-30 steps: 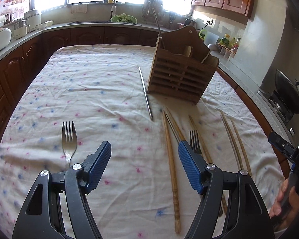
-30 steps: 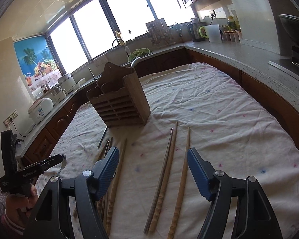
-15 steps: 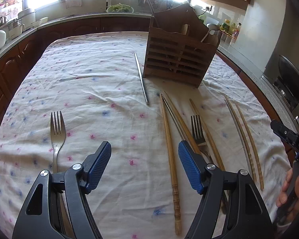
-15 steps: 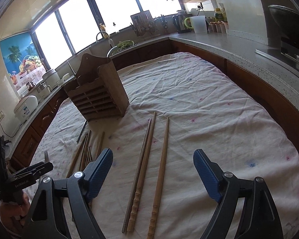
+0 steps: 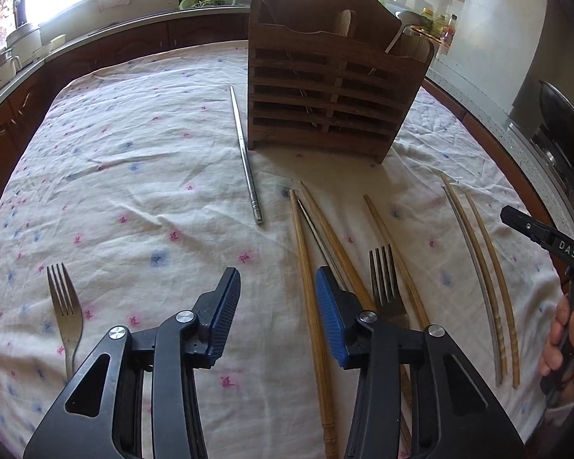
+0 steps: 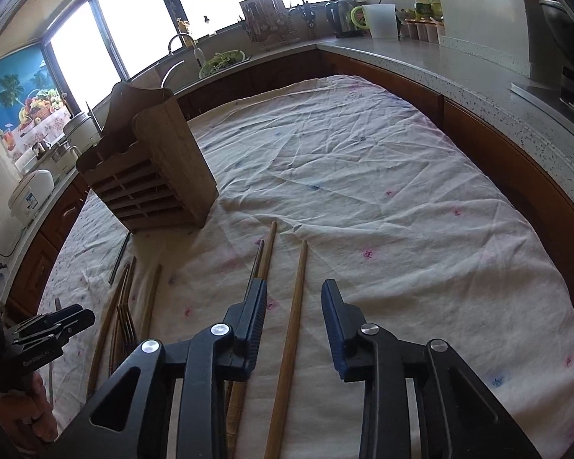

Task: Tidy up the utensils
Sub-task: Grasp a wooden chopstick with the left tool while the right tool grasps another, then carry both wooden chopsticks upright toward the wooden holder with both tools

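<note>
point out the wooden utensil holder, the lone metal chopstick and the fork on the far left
wooden utensil holder (image 5: 325,114), left wrist view, slatted front panel
metal chopstick (image 5: 245,153), left wrist view, middle of shaft
fork (image 5: 63,298), left wrist view, base of tines

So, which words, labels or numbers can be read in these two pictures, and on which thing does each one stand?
"DAS": white letters on the black right gripper, seen from the left wrist view; the word runs on out of sight.
White print on the black left gripper, seen from the right wrist view: too blurred to read.
Labels on the bottles on the counter: too small to read.
Panel on the rice cooker: too small to read.
</note>
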The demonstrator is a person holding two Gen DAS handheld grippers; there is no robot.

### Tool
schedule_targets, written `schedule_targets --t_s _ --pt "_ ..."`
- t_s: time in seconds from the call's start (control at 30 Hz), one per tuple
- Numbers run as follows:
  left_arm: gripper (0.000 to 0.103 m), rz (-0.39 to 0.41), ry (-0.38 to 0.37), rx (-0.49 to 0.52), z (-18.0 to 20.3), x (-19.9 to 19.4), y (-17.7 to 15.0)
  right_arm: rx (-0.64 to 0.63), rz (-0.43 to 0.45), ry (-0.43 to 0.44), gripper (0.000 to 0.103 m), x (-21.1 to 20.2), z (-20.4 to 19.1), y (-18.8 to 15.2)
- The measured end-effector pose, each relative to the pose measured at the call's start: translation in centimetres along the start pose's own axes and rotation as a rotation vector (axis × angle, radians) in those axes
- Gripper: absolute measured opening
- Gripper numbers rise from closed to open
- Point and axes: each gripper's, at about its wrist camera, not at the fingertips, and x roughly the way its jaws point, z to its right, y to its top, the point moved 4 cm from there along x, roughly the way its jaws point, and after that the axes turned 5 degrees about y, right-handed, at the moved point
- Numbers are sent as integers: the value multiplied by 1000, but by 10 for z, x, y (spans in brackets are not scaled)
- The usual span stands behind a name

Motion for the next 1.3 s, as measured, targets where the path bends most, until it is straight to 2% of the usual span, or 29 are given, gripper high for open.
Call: schedule_targets --t_s 0.13,0.33,0.47,0.53,0.63,0.77,1.07,1.3 --pt "25 -30 -2 27 5 14 8 -17 -33 -15 24 19 1 8" --pt "18 -59 -7 72 17 31 19 -33 -96 -28 20 45 3 11" --pt "14 -61 16 110 24 38 27 -64 -97 -41 20 51 0 13" --pt "8 -63 15 108 23 41 30 -71 -97 -45 19 53 -1 15" --pt "6 -56 6 105 21 42 31 -106 -97 -80 7 54 -2 15" --pt "5 -48 -13 88 19 38 30 -78 -93 -46 5 53 1 14" --pt "5 27 -120 -2 4 -15 24 -55 -20 41 5 14 -16 22" --pt "5 135 -170 -61 -15 -74 27 -72 79 115 5 -35 -41 37"
